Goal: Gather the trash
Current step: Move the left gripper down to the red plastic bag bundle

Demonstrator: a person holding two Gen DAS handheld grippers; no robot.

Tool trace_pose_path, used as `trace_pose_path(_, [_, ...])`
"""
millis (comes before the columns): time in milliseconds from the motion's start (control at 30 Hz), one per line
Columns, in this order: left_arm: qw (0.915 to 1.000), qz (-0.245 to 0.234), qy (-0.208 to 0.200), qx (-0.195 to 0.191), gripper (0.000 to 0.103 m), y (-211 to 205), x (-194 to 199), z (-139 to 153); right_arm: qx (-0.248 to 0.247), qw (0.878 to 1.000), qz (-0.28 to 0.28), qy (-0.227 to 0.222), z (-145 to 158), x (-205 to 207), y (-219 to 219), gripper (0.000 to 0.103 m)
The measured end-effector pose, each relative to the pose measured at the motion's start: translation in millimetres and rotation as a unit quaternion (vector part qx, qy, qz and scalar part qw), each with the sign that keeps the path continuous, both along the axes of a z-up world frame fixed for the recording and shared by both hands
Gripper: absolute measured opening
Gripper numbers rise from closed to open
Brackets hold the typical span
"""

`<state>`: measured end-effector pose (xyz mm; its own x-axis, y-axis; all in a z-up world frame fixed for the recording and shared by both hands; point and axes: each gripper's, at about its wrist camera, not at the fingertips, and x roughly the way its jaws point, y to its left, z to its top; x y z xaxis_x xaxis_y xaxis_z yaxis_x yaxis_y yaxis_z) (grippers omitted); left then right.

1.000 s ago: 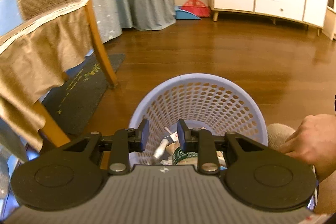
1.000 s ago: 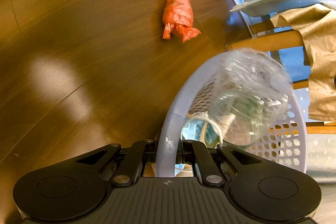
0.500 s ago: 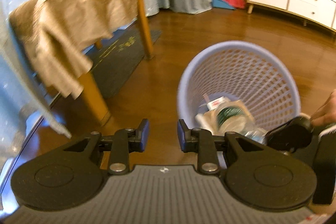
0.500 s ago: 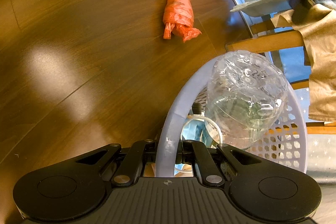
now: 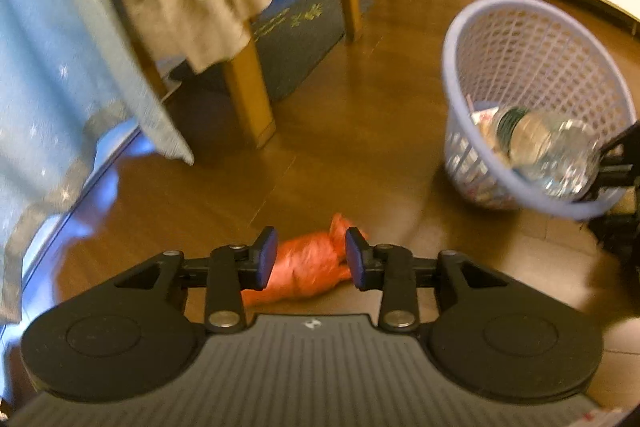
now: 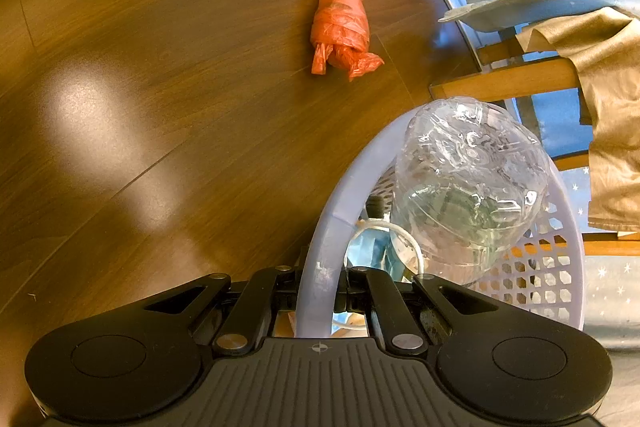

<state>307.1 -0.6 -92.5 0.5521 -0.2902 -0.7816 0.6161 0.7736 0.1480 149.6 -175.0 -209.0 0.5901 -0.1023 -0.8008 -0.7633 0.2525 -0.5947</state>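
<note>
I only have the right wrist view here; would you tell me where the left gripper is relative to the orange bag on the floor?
Observer: The left gripper is over the orange bag, which shows between its open jaws; they have just been opening.
Operator: Thank you. Is it touching the bag yet?
Observer: I cannot tell; the left wrist view is blurred and the fingertips show no clear contact.
Operator: And what does my right gripper look like from that side?
Observer: The right gripper shows only at the picture's edge, at the near rim of the lavender basket, which is tipped, with a clear bottle lying inside.
</note>
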Motion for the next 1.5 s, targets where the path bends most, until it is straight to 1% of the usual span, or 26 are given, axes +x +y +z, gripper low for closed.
trace_pose_path(100, [0.9999,-0.001,0.001,0.012,0.043,5.2,-3.8,-11.9,0.000,1.000,0.001,0.000,-0.2,-0.2,-0.2,0.003])
trace_pose_path(233, [0.9995,-0.007,0.002,0.030,0.050,5.6,-6.9,-25.7,0.000,1.000,0.001,0.000,-0.2,-0.3,-0.6,0.003])
trace_pose_path(300, [0.9994,-0.009,0.003,0.035,0.057,6.5,-7.9,-32.2,0.000,1.000,0.001,0.000,-0.3,-0.5,-1.1,0.003])
trace_pose_path(433, [0.9987,-0.011,0.002,0.050,0.058,8.2,-8.5,-42.7,0.001,1.000,0.000,0.000,-0.4,-0.5,-1.3,0.003])
trace_pose_path(633, [0.9980,-0.011,0.010,0.062,0.060,12.0,-8.4,-56.6,0.001,1.000,0.000,0.000,0.2,-0.8,-1.5,0.003])
trace_pose_path(700, [0.9977,-0.012,0.010,0.066,0.065,12.1,-7.7,-60.4,0.001,1.000,0.000,0.000,0.3,-0.5,-1.4,0.003])
trace_pose_path(767, [0.9978,-0.012,0.009,0.065,0.068,12.8,-7.1,-63.7,0.000,1.000,0.000,0.001,1.2,-0.7,-1.9,0.003])
trace_pose_path(867, [0.9975,-0.013,0.009,0.068,0.068,12.6,-4.2,-68.3,0.001,1.000,0.000,0.000,1.5,-0.6,-2.0,0.003])
trace_pose_path(1033, [0.9969,-0.020,0.002,0.076,0.068,10.3,0.0,-73.7,0.001,1.000,0.000,0.000,1.6,-0.5,-2.0,0.003])
trace_pose_path(1100, [0.9968,-0.024,-0.001,0.076,0.072,8.9,0.6,-74.8,0.000,1.000,0.001,-0.002,1.6,-0.2,-2.1,0.003])
trace_pose_path(1300, [0.9959,-0.039,-0.016,0.080,0.074,3.3,2.0,-80.6,-0.002,1.000,0.005,-0.009,2.1,0.5,-2.3,0.003])
trace_pose_path(1500, [0.9954,-0.049,-0.022,0.079,0.077,-3.2,8.8,-94.6,-0.006,1.000,0.009,-0.017,0.7,2.4,-0.8,0.004])
